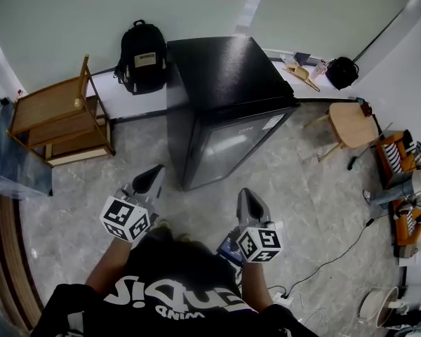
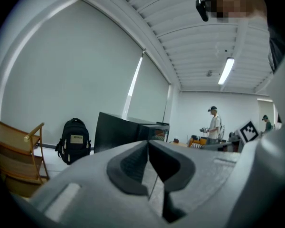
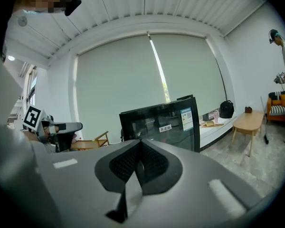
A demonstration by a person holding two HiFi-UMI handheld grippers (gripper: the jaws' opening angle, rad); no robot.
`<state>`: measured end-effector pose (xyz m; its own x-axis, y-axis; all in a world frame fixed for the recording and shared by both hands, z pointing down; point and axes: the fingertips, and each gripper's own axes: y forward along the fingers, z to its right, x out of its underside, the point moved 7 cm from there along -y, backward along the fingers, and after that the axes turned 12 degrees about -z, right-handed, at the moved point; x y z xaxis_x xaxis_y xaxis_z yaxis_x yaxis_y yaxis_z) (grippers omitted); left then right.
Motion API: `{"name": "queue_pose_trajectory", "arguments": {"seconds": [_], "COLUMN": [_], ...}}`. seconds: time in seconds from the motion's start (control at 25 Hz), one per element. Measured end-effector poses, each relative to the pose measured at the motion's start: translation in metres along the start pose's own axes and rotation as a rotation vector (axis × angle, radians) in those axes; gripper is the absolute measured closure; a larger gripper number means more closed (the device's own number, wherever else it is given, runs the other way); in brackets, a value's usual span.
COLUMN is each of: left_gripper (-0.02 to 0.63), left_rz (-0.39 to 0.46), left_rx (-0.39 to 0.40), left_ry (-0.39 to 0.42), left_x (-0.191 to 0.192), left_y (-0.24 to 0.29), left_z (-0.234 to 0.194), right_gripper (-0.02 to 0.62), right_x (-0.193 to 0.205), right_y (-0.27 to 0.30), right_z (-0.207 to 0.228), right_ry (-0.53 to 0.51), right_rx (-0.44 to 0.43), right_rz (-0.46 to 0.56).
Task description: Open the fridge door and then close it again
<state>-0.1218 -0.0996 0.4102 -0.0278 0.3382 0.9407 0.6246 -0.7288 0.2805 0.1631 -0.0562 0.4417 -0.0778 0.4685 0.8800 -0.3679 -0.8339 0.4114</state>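
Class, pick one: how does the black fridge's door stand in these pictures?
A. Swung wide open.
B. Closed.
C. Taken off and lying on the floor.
B: the glass door sits flush against the fridge body, with no gap showing in the head view.

Backpack (image 1: pixel 142 56) left of fridge (image 1: pixel 224 72), stool (image 1: pixel 351 123) right

1. My left tongs (image 1: pixel 156 175) point level and straight ahead, with the jaws pressed together and nothing between them.
2. My right tongs (image 1: pixel 245 196) tip slightly downward. Their jaws are closed too, and empty.
3. I hold both out in front of my chest, side by side and well apart.
4. My left forearm (image 1: pixel 107 264) and right forearm (image 1: pixel 255 290) reach forward, bare below dark sleeves.
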Motion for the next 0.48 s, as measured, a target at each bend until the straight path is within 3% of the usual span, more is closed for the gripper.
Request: {"name": "queue_pose_trajectory", "arguments": {"seconds": [0.32, 0.48], "left_gripper": [0.512, 0.387], "left_rz": [-0.016, -0.027], "left_rx": [0.057, 0.089], "left_ry": [-0.009, -0.005], "left_x": [-0.005, -0.004], "left_y": [0.027, 0.040], "left_z": [-0.020, -0.023], "right_gripper": [0.598, 0.598], "right_x": [-0.011, -0.015], "right_y": [0.021, 0.025], "right_z": [0.004, 0.004], "right_ry": [0.001, 0.001], "right_rx": [0.023, 0.035], "right_rz": [0.007, 0.013]}}
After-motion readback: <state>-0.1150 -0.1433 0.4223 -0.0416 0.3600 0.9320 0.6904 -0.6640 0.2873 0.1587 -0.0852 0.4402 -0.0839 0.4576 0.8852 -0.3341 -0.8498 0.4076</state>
